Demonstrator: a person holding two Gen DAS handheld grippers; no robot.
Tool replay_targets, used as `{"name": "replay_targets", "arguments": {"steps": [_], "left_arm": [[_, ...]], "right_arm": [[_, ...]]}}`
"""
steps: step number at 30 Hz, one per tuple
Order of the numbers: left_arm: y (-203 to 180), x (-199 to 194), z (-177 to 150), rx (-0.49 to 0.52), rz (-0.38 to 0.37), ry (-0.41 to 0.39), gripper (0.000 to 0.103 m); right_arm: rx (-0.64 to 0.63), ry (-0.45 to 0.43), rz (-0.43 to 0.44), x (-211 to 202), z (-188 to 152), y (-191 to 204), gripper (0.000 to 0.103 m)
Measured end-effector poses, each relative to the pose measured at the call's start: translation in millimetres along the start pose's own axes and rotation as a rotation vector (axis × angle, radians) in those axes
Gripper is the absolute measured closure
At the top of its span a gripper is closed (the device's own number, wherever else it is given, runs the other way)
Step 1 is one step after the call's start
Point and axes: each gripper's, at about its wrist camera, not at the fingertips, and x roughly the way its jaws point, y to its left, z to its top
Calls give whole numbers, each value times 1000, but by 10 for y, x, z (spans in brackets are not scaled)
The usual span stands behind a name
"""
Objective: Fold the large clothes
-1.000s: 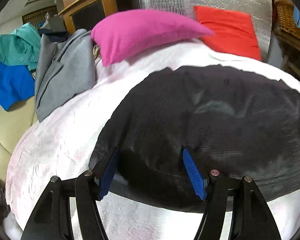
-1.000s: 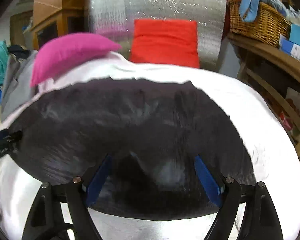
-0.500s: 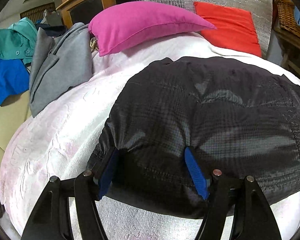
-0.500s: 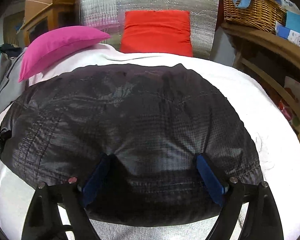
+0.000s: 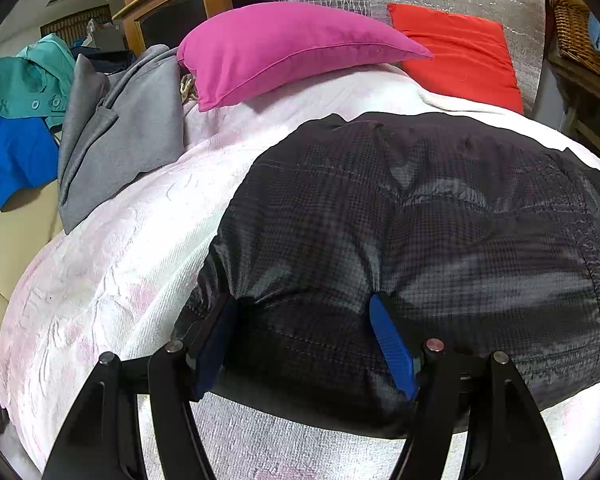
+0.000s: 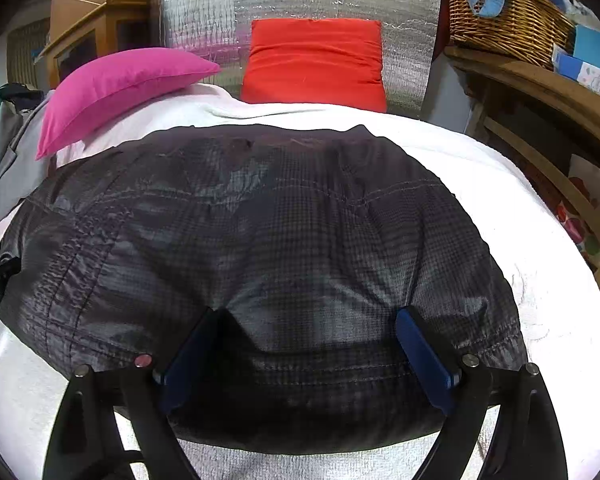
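Note:
A black quilted jacket [image 5: 440,220] lies folded in a puffy mound on the white bedspread [image 5: 120,260]. My left gripper [image 5: 302,300] straddles its near left edge. The blue pads [image 5: 388,340] dig into the thick fold, and the fabric puckers around both tips. In the right wrist view the same jacket [image 6: 260,220] fills the middle. My right gripper [image 6: 306,312] stands wide across the near right edge, with its pads [image 6: 420,352] pressed into the padding. The jacket hides the lower part of each finger.
A pink pillow [image 5: 284,48] and a red cushion [image 5: 460,52] lie at the bed's head against a silver foil panel. Grey [image 5: 128,132], teal [image 5: 20,80] and blue [image 5: 12,152] clothes are heaped at the left. At the right are a wooden shelf [image 6: 540,80] and a wicker basket [image 6: 508,16].
The jacket, blurred with motion a second ago, has come to rest as a rounded mound. Both grippers kept its near edge between their fingers. The right fingers stand slightly wider.

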Motion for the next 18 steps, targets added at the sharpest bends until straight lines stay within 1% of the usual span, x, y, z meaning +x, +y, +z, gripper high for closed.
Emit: {"name": "replay_targets", "arguments": {"steps": [2, 4, 5, 7, 8, 9, 11, 12, 14, 15, 16, 17, 18], "left_arm": [[-15, -23, 40, 13, 10, 15, 32], [-10, -121, 130, 13, 22, 21, 32], [-1, -208, 182, -4, 20, 7, 33], [-41, -400, 256, -28, -10, -51, 33], [-85, -457, 279, -27, -20, -67, 33], [-172, -510, 303, -15, -36, -79, 33], [-440, -559, 321, 41, -80, -88, 33], [-534, -555, 311, 65, -90, -90, 33], [-753, -477, 251, 119, -90, -76, 32], [-823, -392, 210, 134, -84, -45, 32], [-892, -244, 149, 152, -78, 15, 32], [-913, -151, 97, 167, -71, 37, 32], [-923, -131, 69, 181, -65, 26, 32]], "right_arm": [[7, 29, 0, -4, 44, -3, 10], [19, 69, 6, -53, 161, -17, 10], [40, 62, 16, -125, 223, -39, 11], [76, 8, 30, -281, 315, -50, 10], [81, -2, 41, -317, 350, -26, 10], [78, -4, 58, -332, 383, 21, 10], [43, -12, 77, -331, 433, 179, 10], [20, -10, 84, -306, 443, 267, 10], [-9, 6, 92, -217, 422, 398, 10], [-17, 23, 88, -143, 395, 441, 10], [-22, 54, 85, -57, 360, 476, 10], [-39, 101, 80, 68, 311, 504, 9], [-59, 100, 72, 100, 291, 523, 8]]}}
